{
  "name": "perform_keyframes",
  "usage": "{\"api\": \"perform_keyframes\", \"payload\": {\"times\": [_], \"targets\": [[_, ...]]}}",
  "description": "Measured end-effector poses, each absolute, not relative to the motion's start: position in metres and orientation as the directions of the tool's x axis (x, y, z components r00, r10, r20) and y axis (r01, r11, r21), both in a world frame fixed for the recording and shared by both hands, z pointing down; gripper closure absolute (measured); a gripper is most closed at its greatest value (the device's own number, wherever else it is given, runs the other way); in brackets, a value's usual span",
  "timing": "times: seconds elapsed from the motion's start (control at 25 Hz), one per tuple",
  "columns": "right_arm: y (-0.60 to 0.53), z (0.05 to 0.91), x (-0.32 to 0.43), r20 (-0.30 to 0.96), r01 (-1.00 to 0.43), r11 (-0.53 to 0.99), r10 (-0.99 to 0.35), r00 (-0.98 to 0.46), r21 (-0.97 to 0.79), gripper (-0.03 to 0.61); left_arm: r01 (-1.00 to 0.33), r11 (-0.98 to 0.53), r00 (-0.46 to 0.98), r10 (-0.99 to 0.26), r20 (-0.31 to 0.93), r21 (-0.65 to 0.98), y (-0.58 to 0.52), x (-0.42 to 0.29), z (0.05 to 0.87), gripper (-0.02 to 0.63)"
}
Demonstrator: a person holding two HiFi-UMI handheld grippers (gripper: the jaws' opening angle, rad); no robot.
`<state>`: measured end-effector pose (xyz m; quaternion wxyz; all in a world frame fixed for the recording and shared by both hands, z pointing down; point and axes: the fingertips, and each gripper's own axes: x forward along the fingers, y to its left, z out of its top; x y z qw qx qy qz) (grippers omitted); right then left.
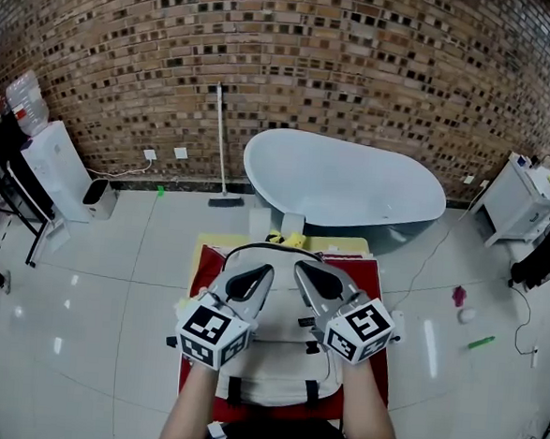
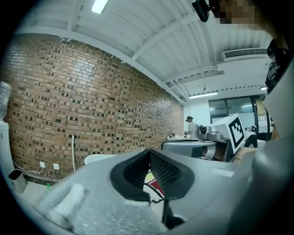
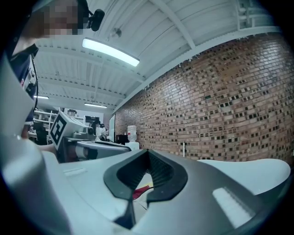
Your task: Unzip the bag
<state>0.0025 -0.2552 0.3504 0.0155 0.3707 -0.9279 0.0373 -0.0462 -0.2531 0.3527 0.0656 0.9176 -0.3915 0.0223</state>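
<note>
The left claw (image 1: 266, 273) and the right claw (image 1: 302, 266) hover side by side, each with its tips pressed together and gripping nothing. Just beneath them the white bag (image 1: 279, 369) lies flat on the red-covered bench (image 1: 375, 366).

head cam down, all share brick wall (image 1: 361, 60)
</note>
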Motion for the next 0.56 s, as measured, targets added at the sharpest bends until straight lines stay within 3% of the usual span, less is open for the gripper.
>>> {"api": "perform_keyframes", "payload": {"times": [0.56], "targets": [[-0.2477,0.3472,0.0028,0.050,-0.691,0.721,-0.689,-0.723,-0.059,0.572,-0.716,-0.692,0.698,-0.709,0.098,0.095,-0.2450,-0.0440,0.3516,0.612]]}}
